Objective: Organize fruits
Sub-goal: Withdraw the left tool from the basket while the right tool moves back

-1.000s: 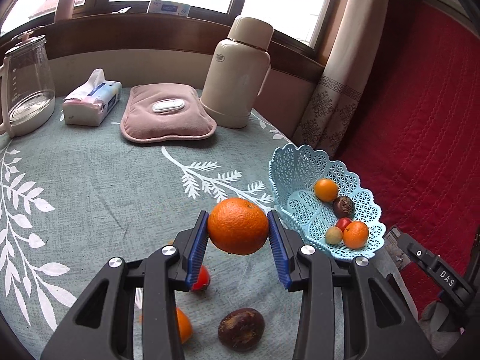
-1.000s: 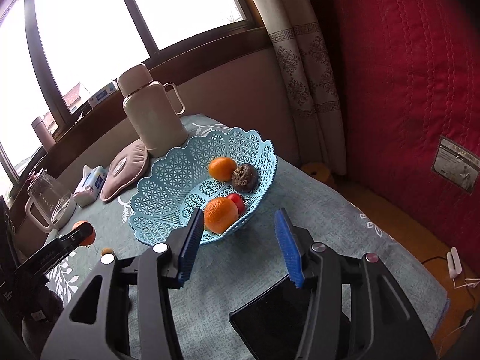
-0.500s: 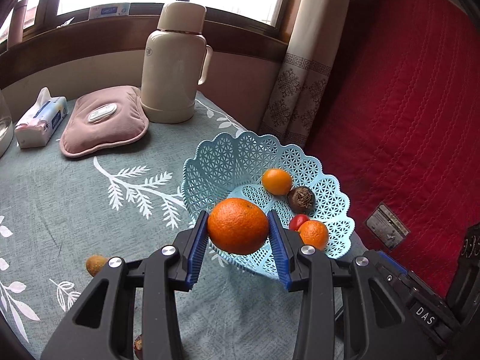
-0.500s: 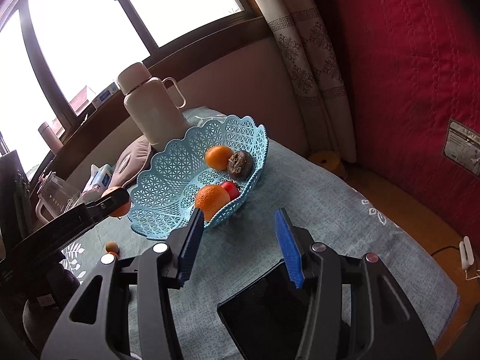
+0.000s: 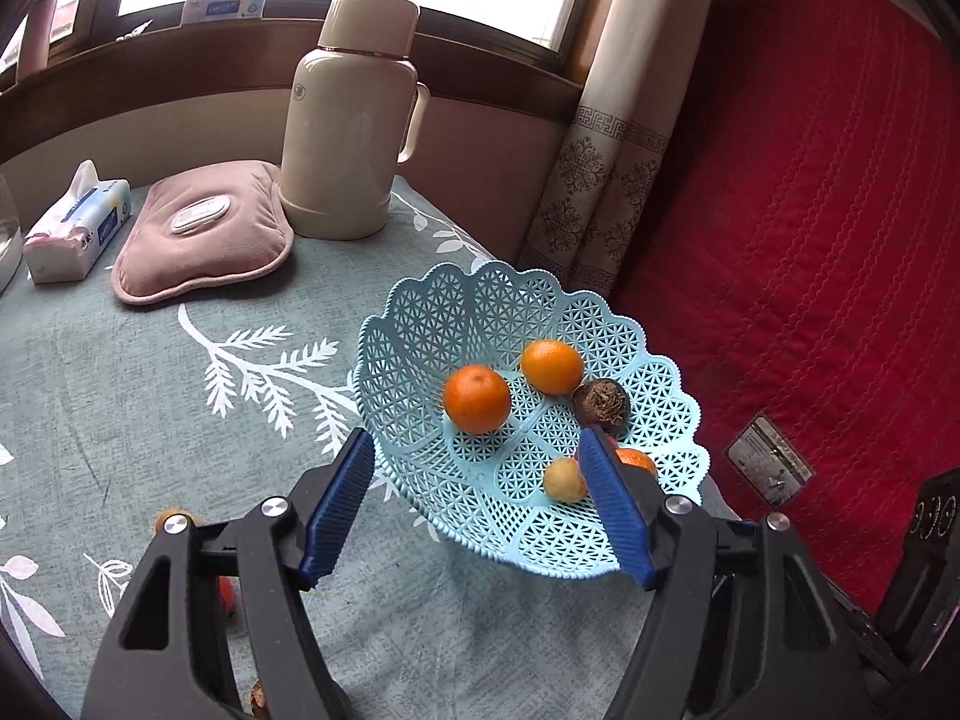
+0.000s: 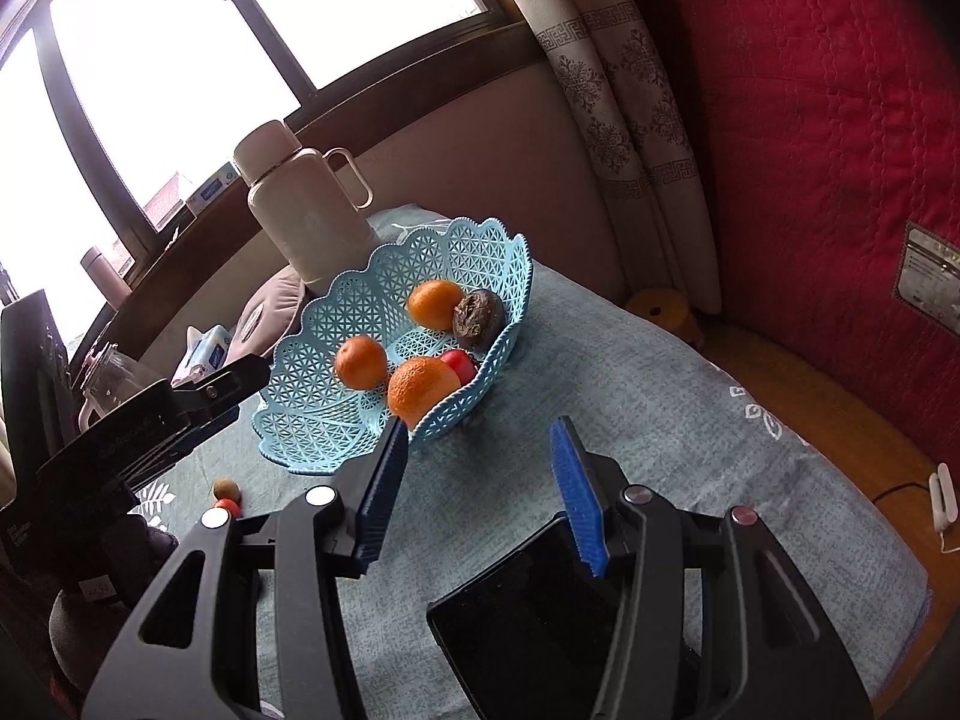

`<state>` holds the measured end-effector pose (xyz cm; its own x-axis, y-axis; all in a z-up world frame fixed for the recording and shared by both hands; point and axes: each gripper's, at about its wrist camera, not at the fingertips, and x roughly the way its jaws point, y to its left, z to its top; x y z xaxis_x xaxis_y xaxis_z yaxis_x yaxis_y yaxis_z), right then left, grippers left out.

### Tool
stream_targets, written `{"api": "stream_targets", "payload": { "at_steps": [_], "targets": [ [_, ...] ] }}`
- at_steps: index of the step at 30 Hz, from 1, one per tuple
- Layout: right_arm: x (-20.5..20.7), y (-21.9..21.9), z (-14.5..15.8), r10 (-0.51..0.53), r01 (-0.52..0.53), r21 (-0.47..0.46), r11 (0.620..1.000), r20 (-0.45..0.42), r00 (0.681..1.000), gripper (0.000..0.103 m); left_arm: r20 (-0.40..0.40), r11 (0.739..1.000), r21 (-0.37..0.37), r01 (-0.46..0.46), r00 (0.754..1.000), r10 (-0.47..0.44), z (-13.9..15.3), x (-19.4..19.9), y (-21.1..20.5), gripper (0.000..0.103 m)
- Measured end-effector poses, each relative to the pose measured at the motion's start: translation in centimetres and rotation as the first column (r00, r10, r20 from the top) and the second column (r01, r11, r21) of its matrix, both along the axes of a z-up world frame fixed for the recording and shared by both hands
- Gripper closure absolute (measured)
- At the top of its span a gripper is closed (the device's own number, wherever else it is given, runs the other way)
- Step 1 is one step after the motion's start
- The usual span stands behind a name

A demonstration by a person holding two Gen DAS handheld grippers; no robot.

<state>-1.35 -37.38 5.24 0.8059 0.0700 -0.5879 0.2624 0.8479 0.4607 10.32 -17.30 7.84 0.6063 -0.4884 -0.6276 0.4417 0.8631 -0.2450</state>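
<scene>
A light blue lattice basket stands near the table's right edge. An orange lies free in it, beside a second orange, a dark passion fruit and a small yellow fruit. My left gripper hovers over the basket's near rim, its jaws opening with nothing between them. The right wrist view shows the basket with the freed orange, another orange and a red fruit. My right gripper is open and empty, just short of the basket.
A cream thermos, a pink heat pad and a tissue pack stand at the back. Small loose fruits lie on the cloth at the left. A black tablet lies under my right gripper. A red quilted surface borders the table.
My left gripper carried the orange rightward over the basket, then opened; the orange now lies in the basket. The right gripper has hardly moved.
</scene>
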Motion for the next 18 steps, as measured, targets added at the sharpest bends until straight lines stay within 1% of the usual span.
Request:
{"api": "stream_targets", "payload": {
  "at_steps": [2,3,5,6,7,9,10,12,14,16,18],
  "targets": [
    [0.0,0.1,0.0,0.002,-0.002,0.0,1.0,-0.001,1.0,0.052,-0.003,1.0,-0.003,-0.012,1.0,0.012,0.0,0.1,0.5,0.033],
    [0.0,0.2,0.0,0.003,-0.003,-0.001,1.0,-0.001,1.0,0.052,-0.004,1.0,-0.003,-0.019,1.0,0.019,0.0,0.1,0.7,0.03],
    [0.1,0.4,0.1,0.008,-0.008,-0.002,1.0,-0.002,1.0,0.052,-0.01,0.999,-0.006,-0.037,0.999,0.037,0.0,0.2,1.2,0.023],
    [0.1,0.6,0.1,0.01,-0.01,-0.004,1.0,-0.001,1.0,0.052,-0.014,0.999,-0.009,-0.05,0.999,0.05,0.0,0.2,1.6,0.016],
    [0.1,0.7,0.2,0.012,-0.012,-0.006,1.0,-0.001,1.0,0.052,-0.019,0.998,-0.014,-0.062,0.998,0.062,0.1,0.3,1.9,0.014],
    [0.1,1.0,0.3,0.016,-0.016,-0.009,1.0,0.0,1.0,0.051,-0.035,0.997,-0.028,-0.078,0.996,0.077,0.0,0.4,2.7,0.014],
    [0.1,1.1,0.4,0.016,-0.016,-0.01,1.0,0.001,1.0,0.048,-0.04,0.996,-0.031,-0.087,0.996,0.086,0.1,0.5,3.0,0.014],
    [0.0,1.3,0.5,0.016,-0.016,-0.014,1.0,0.006,1.0,0.044,-0.039,0.994,-0.033,-0.104,0.994,0.103,0.2,0.5,3.7,0.014],
    [-0.1,1.6,0.6,0.02,-0.02,-0.016,1.0,0.007,1.0,0.044,-0.035,0.992,-0.031,-0.12,0.992,0.119,0.2,0.5,4.4,0.011],
    [-0.1,1.8,0.7,0.023,-0.023,-0.017,1.0,0.008,1.0,0.044,-0.029,0.989,-0.018,-0.144,0.989,0.143,0.3,0.4,5.0,0.008],
    [-0.1,2.0,0.8,0.026,-0.026,-0.019,0.999,0.01,1.0,0.042,-0.023,0.986,0.012,-0.168,0.985,0.169,0.2,0.5,5.5,0.006]
  ]
}}
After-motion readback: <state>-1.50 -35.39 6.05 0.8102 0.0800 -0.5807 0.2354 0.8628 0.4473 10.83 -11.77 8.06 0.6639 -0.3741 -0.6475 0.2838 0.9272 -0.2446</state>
